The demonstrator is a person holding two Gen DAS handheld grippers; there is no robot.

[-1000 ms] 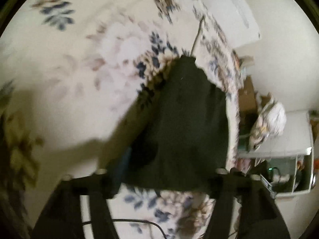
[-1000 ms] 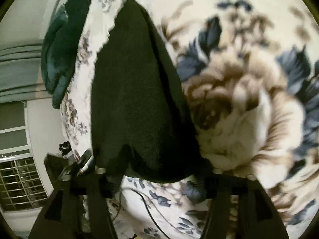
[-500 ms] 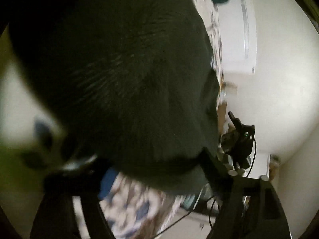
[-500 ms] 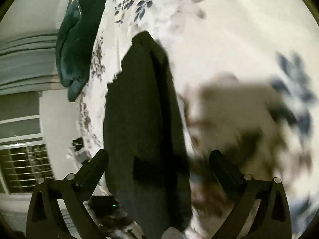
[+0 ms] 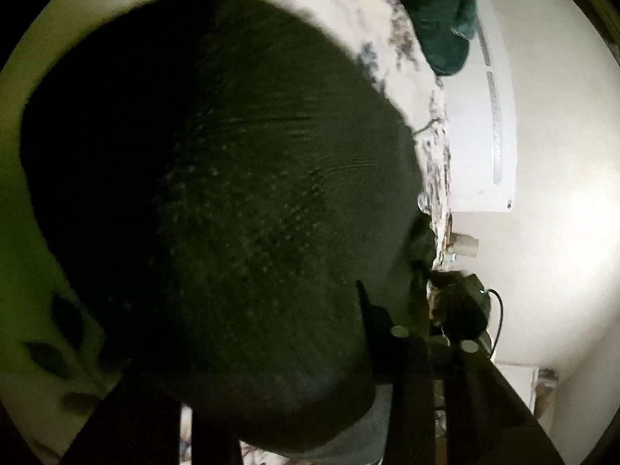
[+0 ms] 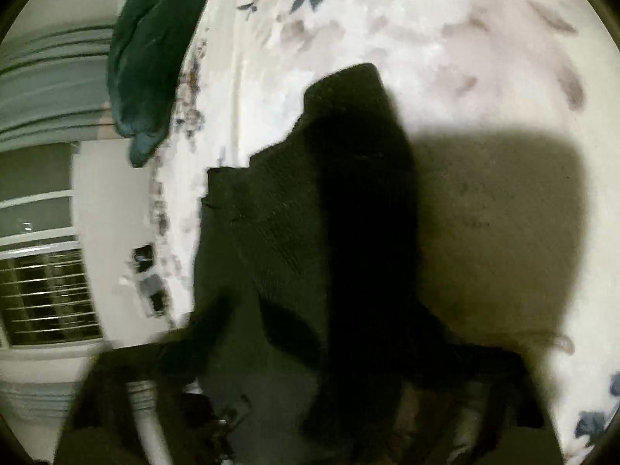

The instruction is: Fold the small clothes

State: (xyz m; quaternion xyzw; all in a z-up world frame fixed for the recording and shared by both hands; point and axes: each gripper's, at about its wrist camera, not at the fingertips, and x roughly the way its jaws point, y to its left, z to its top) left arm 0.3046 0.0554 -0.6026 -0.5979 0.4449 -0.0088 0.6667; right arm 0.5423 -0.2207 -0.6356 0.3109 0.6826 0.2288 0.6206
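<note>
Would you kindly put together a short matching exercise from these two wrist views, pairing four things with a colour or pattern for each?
Things:
1. small garment
2. bedsheet
3. bundled cloth at the bed's far edge
4. wall

Colours or patterns:
A. dark teal
B. plain off-white
C. black
D. pale with blue-grey and brown flowers

Pairs: 1-C, 2-D, 3-A, 4-B.

In the left wrist view the small garment fills most of the picture, close to the lens.
</note>
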